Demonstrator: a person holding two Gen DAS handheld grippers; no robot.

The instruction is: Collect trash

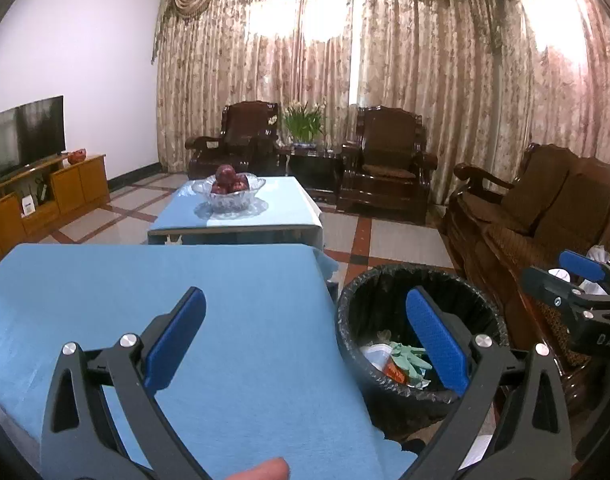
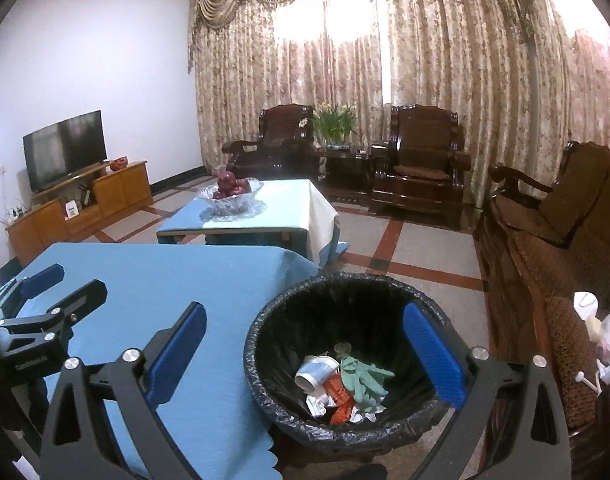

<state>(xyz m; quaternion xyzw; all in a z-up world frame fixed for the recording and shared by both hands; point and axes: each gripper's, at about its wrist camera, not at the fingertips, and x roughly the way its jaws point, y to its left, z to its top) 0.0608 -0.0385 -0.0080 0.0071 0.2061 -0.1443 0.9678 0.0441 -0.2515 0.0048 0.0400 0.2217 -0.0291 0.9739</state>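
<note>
Both grippers stand with fingers spread wide and nothing between them: the left gripper over the blue tabletop, the right gripper over the bin beside it. Only the right wrist view looks deep into the bin, showing a crumpled cup, a green glove and orange scraps at the bottom. The left wrist view catches just their edge.
</note>
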